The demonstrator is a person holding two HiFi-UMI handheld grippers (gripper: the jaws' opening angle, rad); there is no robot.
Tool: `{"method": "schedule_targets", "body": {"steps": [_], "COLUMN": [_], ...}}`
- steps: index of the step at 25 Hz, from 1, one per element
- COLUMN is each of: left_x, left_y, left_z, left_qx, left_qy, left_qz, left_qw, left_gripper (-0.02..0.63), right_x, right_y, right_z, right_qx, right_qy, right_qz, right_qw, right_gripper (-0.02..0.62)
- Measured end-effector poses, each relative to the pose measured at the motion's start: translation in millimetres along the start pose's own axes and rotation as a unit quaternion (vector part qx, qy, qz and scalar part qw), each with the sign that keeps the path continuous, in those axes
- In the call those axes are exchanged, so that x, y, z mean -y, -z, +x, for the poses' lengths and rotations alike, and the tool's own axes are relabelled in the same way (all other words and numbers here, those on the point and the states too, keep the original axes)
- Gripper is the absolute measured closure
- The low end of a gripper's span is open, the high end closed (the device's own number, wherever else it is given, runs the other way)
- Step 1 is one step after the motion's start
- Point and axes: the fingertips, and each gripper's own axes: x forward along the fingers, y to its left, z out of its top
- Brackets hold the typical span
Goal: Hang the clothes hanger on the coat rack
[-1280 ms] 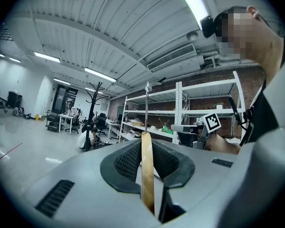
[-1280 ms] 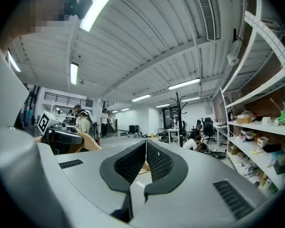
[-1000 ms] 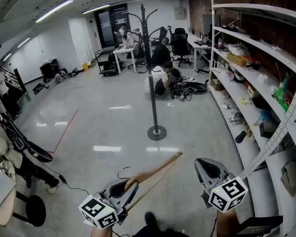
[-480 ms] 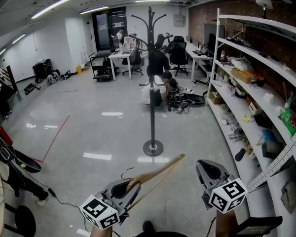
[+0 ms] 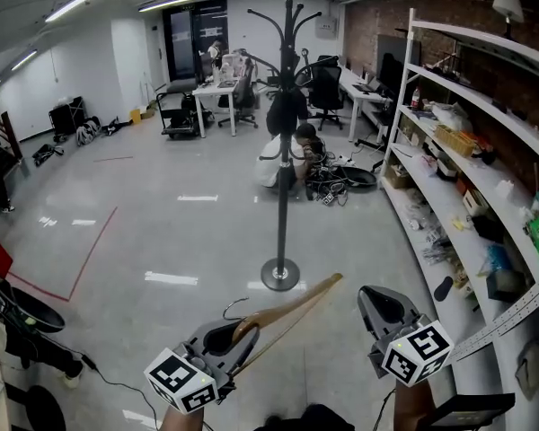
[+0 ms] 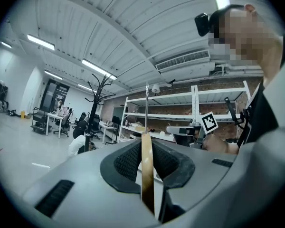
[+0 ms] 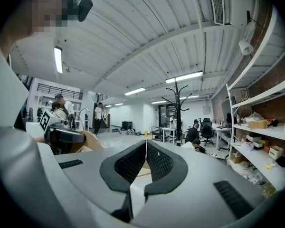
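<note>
The black coat rack (image 5: pixel 283 151) stands on the floor ahead, its round base (image 5: pixel 280 274) just beyond both grippers. My left gripper (image 5: pixel 225 339) is shut on one end of the wooden clothes hanger (image 5: pixel 292 308), which slants up to the right. The hanger's metal hook (image 5: pixel 232 308) curls out to the left. In the left gripper view the hanger's wood (image 6: pixel 147 170) is clamped edge-on between the jaws, with the coat rack (image 6: pixel 92 108) far off at left. My right gripper (image 5: pixel 382 308) is shut on nothing, to the right of the hanger. The right gripper view shows the coat rack (image 7: pixel 179 108) ahead.
Long white shelves (image 5: pixel 485 151) full of clutter run along the right wall. A person (image 5: pixel 283 155) crouches on the floor behind the rack near tangled cables. Desks and office chairs (image 5: pixel 207 92) stand at the back. A red tape line (image 5: pixel 85 259) marks the floor at left.
The view has moved forward, so the coat rack stands nearer and more upright in the picture. Both grippers keep their places, the left still holding the hanger.
</note>
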Motion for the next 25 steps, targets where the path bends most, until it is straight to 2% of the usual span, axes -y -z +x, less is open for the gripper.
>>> {"method": "schedule_targets", "body": {"steps": [8,16,25], "left_x": [-53,-112,-153], "left_y": [-3,-27,-46], "left_z": [66,169,234], "left_qx": [-0.01,-0.007,-0.007], "left_qy": [-0.004,-0.029,-0.038], "left_qz": [0.003,0.007,0.018], "left_qw": [0.9999,0.9995,0.9991], "left_gripper": [0.552,0.552,0.552], "right_x": [55,160,220], "right_y": [6,-12,-20], "right_z": [62,133,189], "right_qx": [-0.005,0.03,0.03], "right_qy": [-0.013,-0.026,-0.049], "right_qz": [0.007,0.018,0.009], "right_qw": [1.0,0.999,0.998], "right_gripper": [0.588,0.588,0.588]}}
